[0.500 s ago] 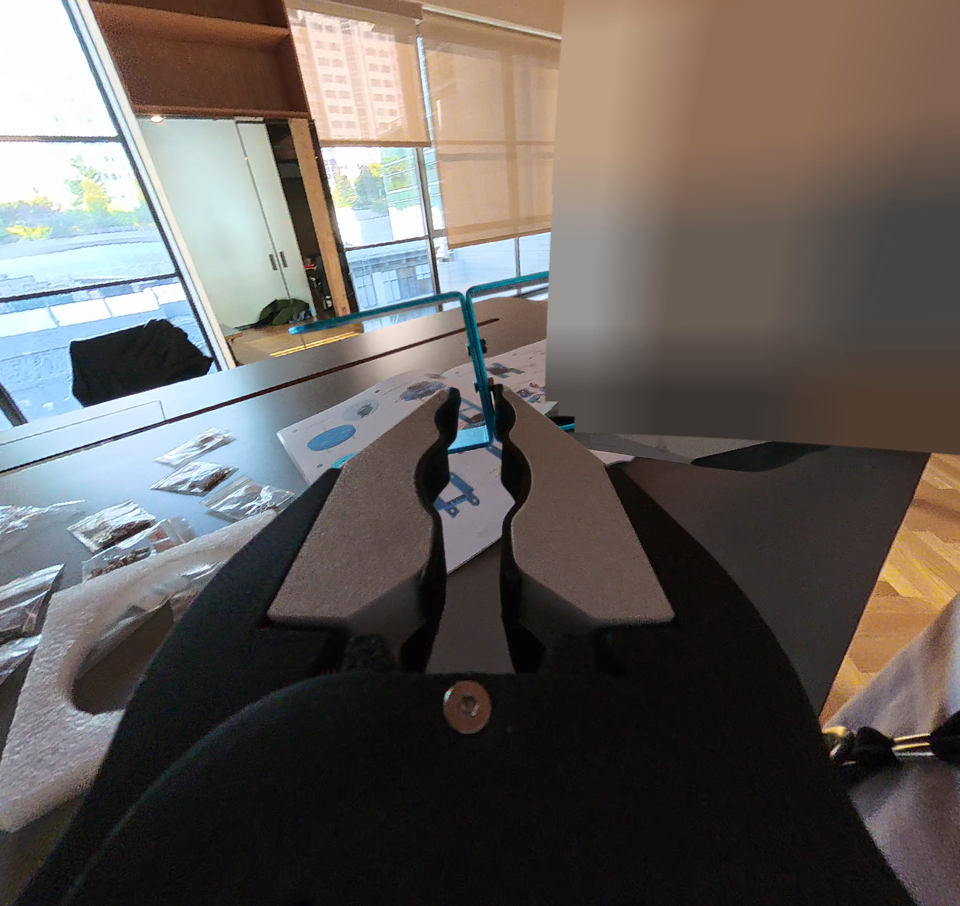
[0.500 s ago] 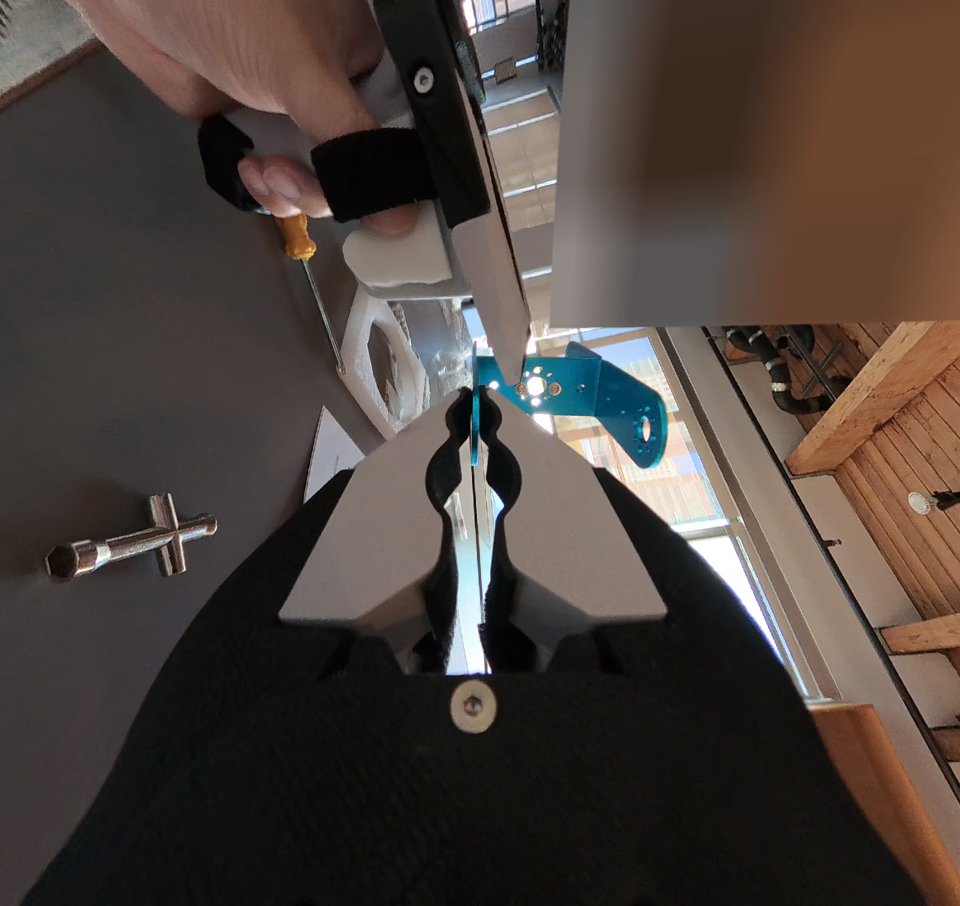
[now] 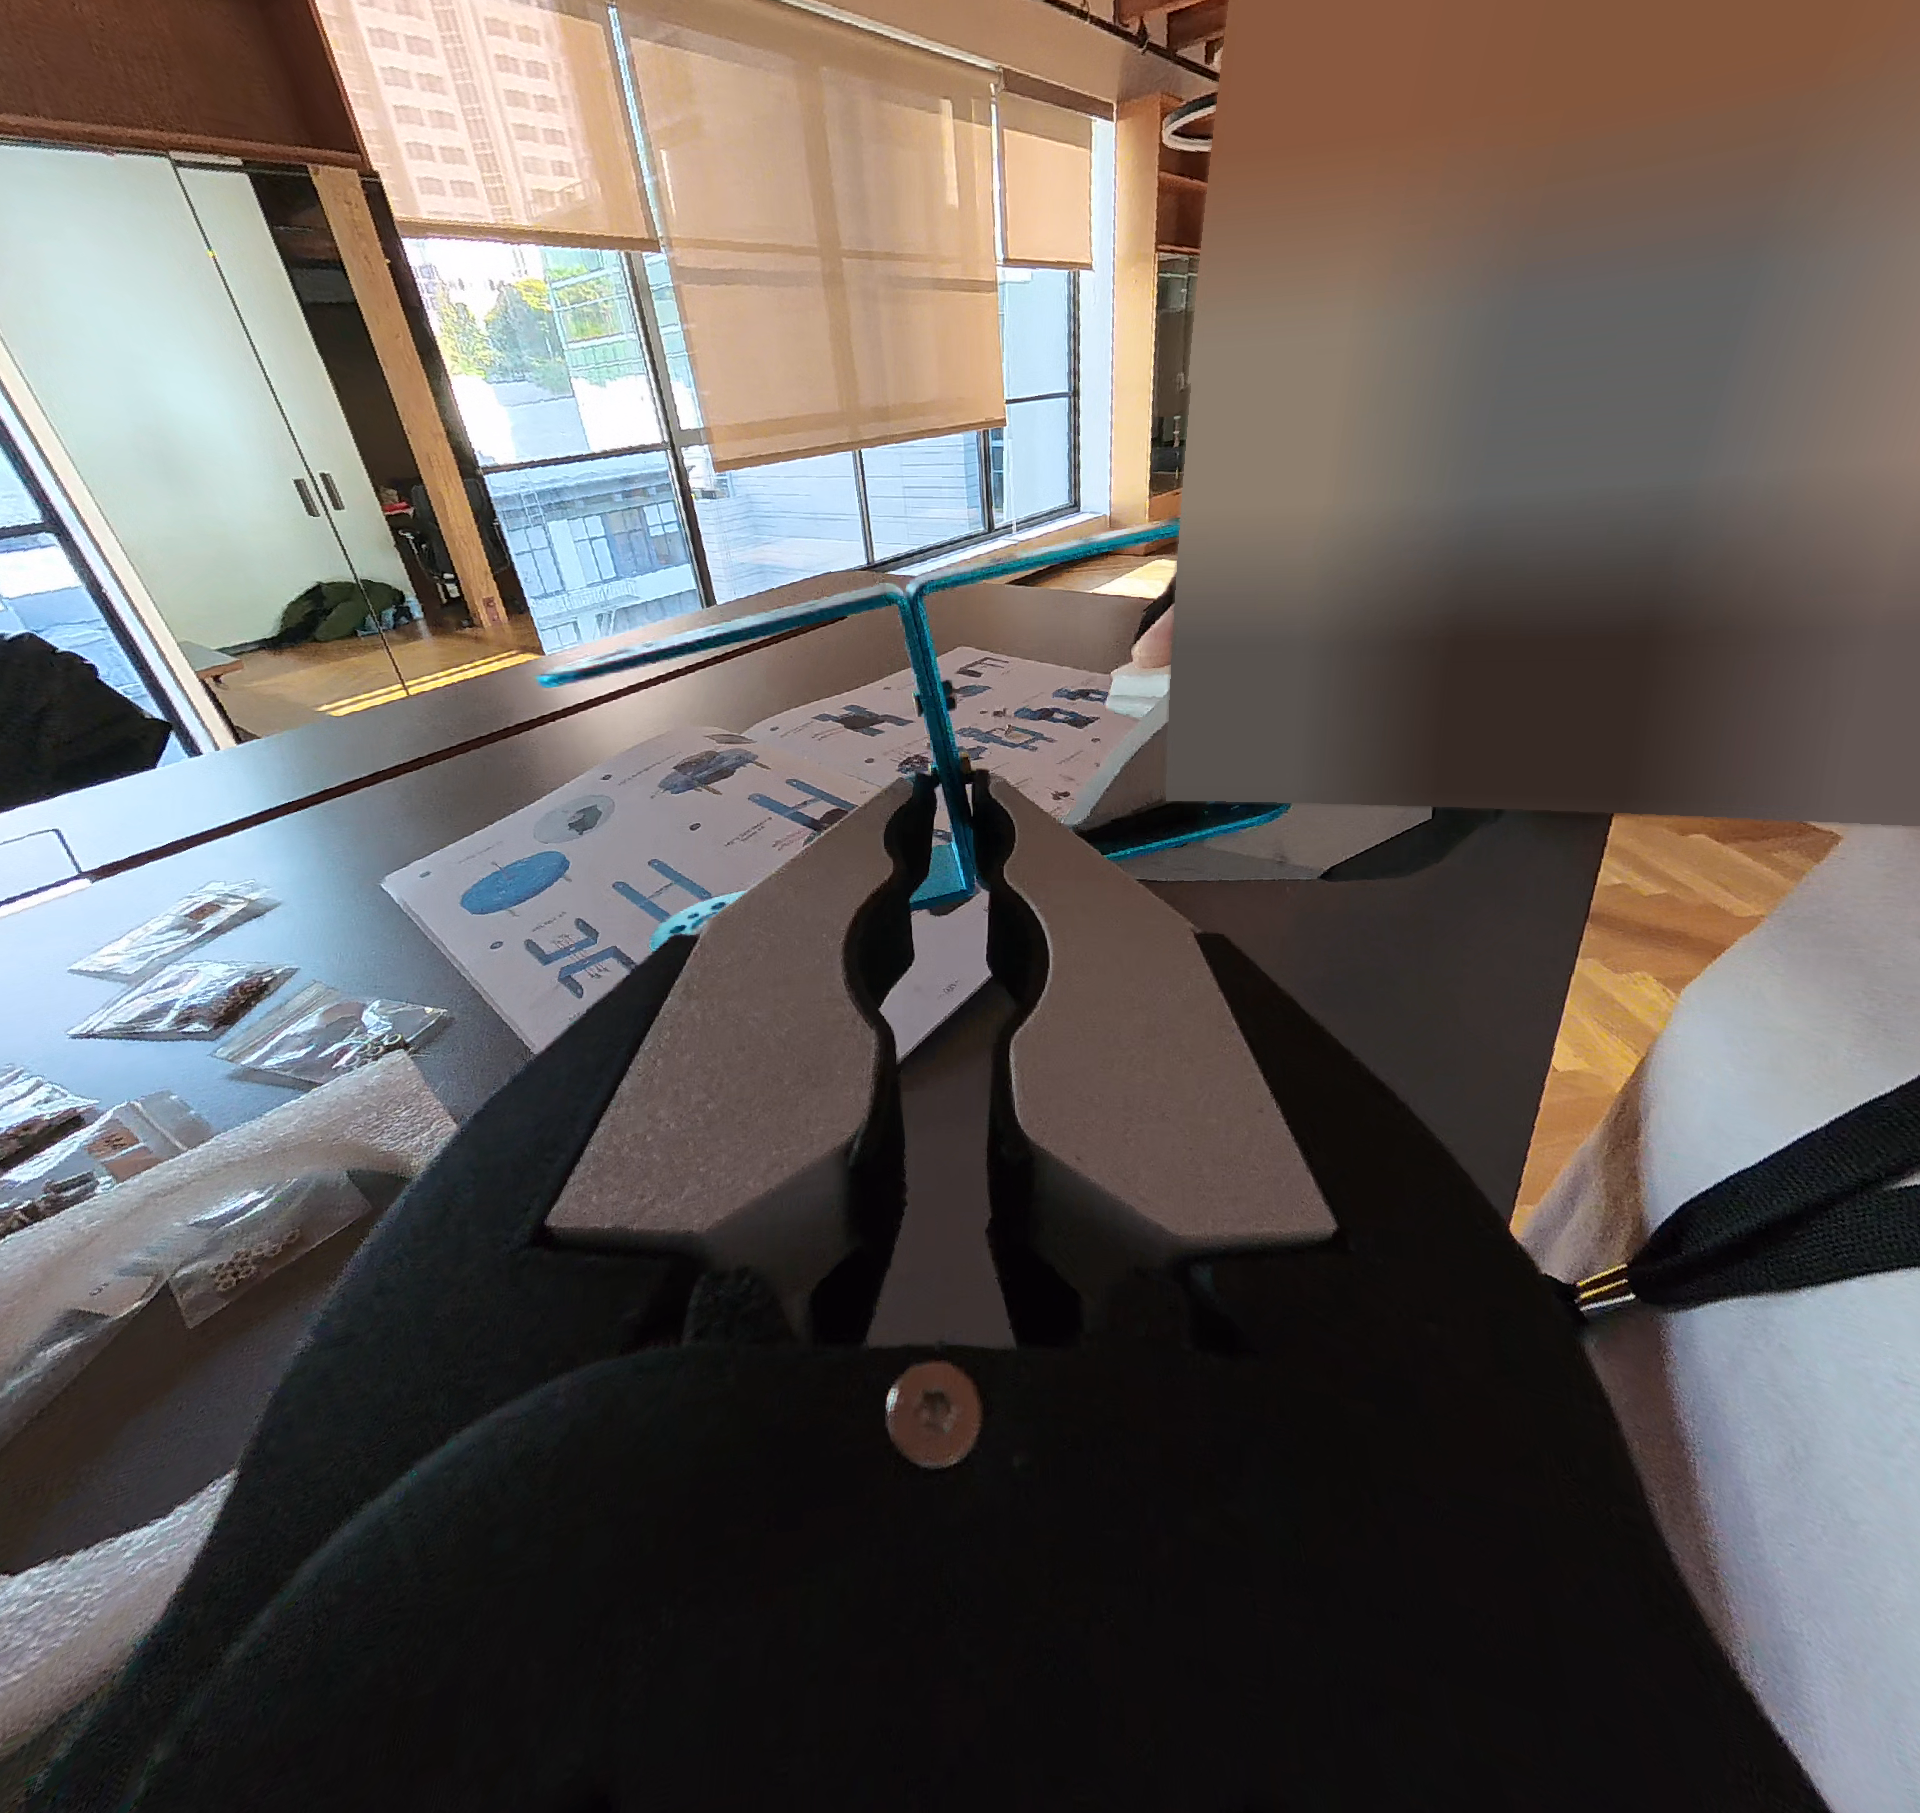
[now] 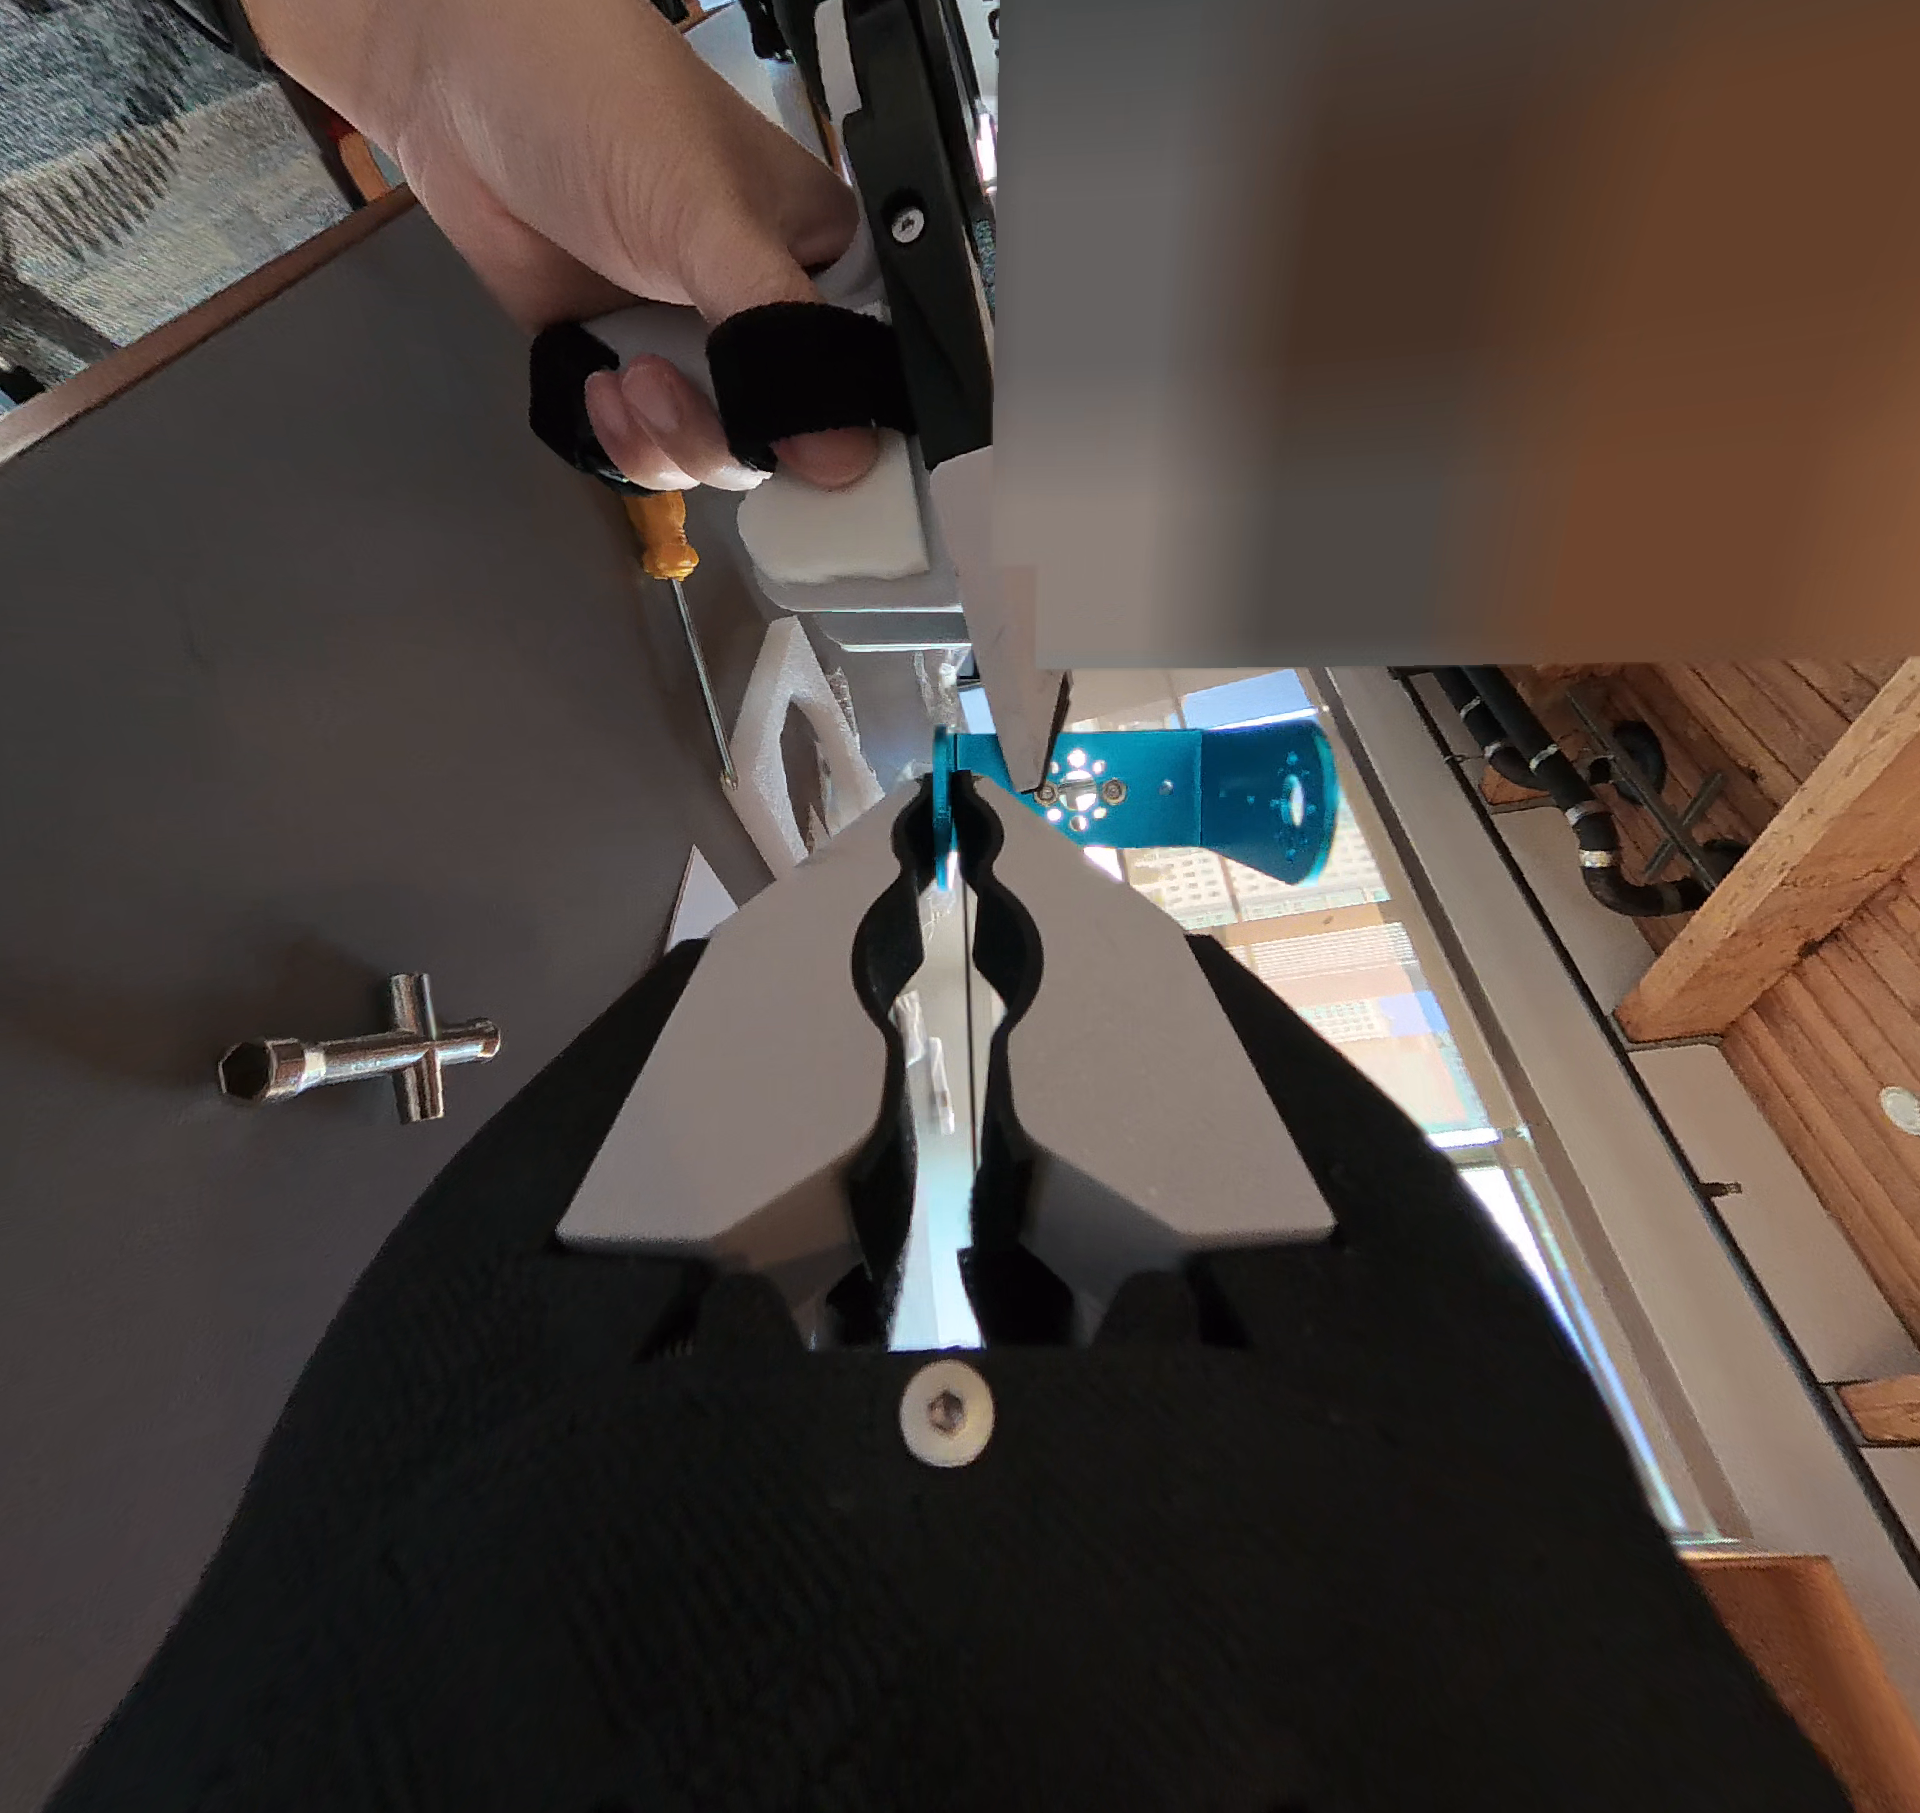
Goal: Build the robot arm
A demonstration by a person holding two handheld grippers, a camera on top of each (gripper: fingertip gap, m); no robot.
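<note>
While held up clear of dark grey tabletop (image 4: 260, 724): blue anodised sheet-metal bracket with ring of holes (image 4: 1164, 792), gripped by both tools. Left gripper (image 3: 943, 799) pressed together on upright blue web. Right gripper (image 4: 948, 795) pinching thin flange seen edge-on. Probably best: hold both pinches firm, wrists level, no twisting against each other, since thin plate likely to pivot in pads. Long axis level, lying sideways across left wrist view; in right wrist view pointing rightward, rounded slotted end farthest out. Lying on table: chrome cross wrench (image 4: 364, 1051), orange-handled screwdriver (image 4: 675, 600), printed sheet (image 3: 623, 859), clear parts bags (image 3: 187, 1000).
</note>
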